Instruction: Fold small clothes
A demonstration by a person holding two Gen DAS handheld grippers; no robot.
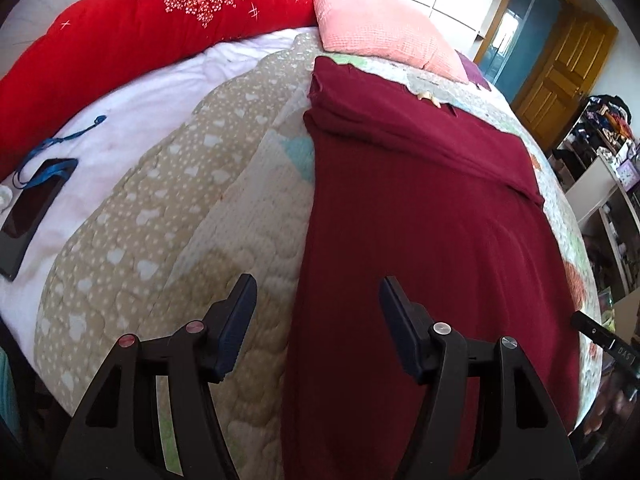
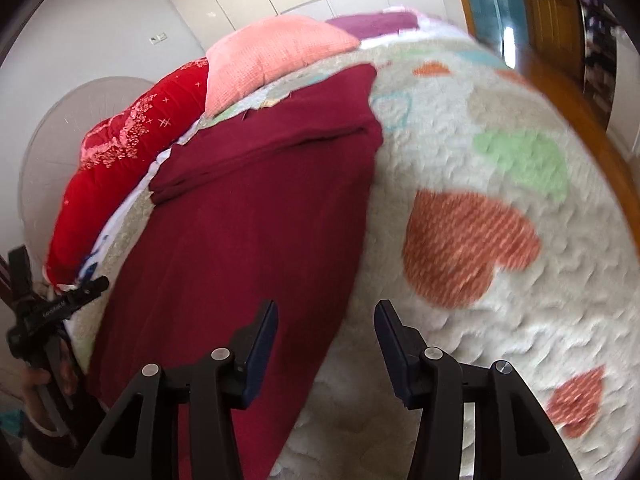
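Lying flat, smooth, top folded over, maroon garment [image 1: 420,216]; left gripper [image 1: 318,300], right gripper [image 2: 326,326] wide, empty.

Dark red garment [image 1: 420,216], spread long and flat on the bed. Far end folded over in a band.

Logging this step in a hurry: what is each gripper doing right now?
Left gripper: open, holding nothing, over the left edge of the dark red knit garment.
Right gripper: open, empty, over its right edge.

Bright daylight, blown-out far wall, fisheye edges, right view motion-blurred
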